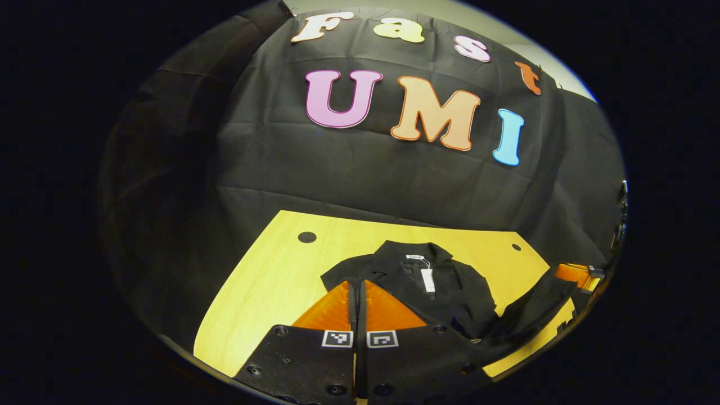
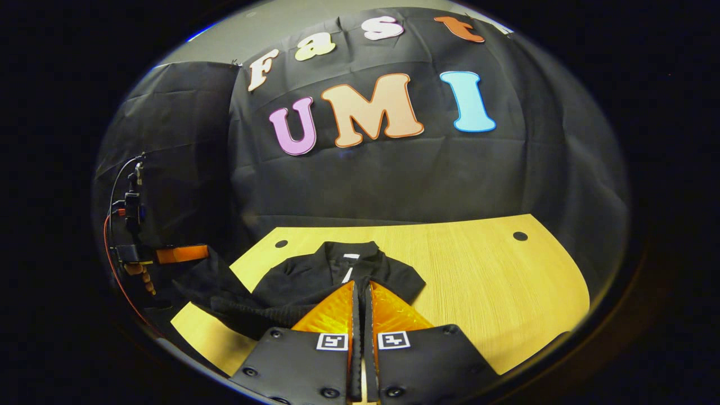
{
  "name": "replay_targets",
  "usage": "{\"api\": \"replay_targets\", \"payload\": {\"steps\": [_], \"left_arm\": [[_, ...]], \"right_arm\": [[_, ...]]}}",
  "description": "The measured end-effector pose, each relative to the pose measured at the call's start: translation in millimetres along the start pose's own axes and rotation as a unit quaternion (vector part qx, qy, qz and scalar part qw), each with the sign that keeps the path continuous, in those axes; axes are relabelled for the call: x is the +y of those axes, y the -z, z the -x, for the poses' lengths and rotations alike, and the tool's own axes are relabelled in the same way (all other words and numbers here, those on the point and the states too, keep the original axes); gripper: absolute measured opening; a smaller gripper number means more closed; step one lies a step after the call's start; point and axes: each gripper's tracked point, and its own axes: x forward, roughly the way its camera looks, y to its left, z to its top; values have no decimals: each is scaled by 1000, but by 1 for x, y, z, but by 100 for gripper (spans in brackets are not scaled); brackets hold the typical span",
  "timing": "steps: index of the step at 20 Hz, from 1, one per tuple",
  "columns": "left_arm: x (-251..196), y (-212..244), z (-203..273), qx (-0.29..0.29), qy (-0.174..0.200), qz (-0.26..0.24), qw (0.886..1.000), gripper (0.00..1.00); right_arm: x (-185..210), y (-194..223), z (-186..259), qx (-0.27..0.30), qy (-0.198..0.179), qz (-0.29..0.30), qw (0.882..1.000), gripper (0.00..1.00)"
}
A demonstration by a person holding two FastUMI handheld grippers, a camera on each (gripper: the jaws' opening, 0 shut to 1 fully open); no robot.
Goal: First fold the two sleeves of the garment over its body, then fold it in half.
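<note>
Black garment (image 1: 433,287) lies collar-far on the bench (image 1: 270,270). Both tongs, left (image 1: 358,298) and right (image 2: 362,301), are pressed together near its hem, looks like they're pinching cloth. A sleeve (image 1: 534,306) droops beside the hem, could flop open mid-fold.

Yellow wooden table (image 2: 484,281), black garment (image 1: 444,287) on it

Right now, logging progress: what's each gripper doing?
Left gripper: fingers closed together, nothing visibly between them.
Right gripper: fingers closed together, over the black garment, grip not visible.
</note>
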Motion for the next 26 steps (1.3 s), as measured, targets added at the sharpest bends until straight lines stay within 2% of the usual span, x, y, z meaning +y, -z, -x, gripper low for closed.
{"api": "replay_targets", "payload": {"steps": [8,10,11,12,13,15,16,19,22,26], "left_arm": [[26,4,-68,38,1,1,999,0],[34,2,-84,41,-3,-12,999,0],[39,-2,-91,35,-15,-21,999,0],[54,-12,-98,20,-50,-35,998,0],[65,-19,-102,0,-76,-47,996,5],[64,-44,-99,-43,-84,-55,994,99],[58,-55,-96,-60,-79,-54,994,94],[43,-67,-76,-85,-66,-49,993,95],[24,-89,-33,-134,-61,-53,988,96],[-3,-106,36,-188,-67,-77,977,96]], "right_arm": [[-20,-14,-58,18,49,-22,998,5],[-25,-19,-73,20,63,-26,997,5],[-28,-22,-84,20,70,-31,997,5],[-31,-24,-91,25,82,-39,996,9],[-31,-27,-94,15,89,-48,995,36],[-31,-44,-94,-17,106,-49,993,91],[-31,-50,-85,-30,113,-40,992,98],[-27,-58,-58,-65,130,-5,989,98],[-14,-76,-13,-122,130,21,984,98],[8,-80,56,-183,105,44,977,94]]}}
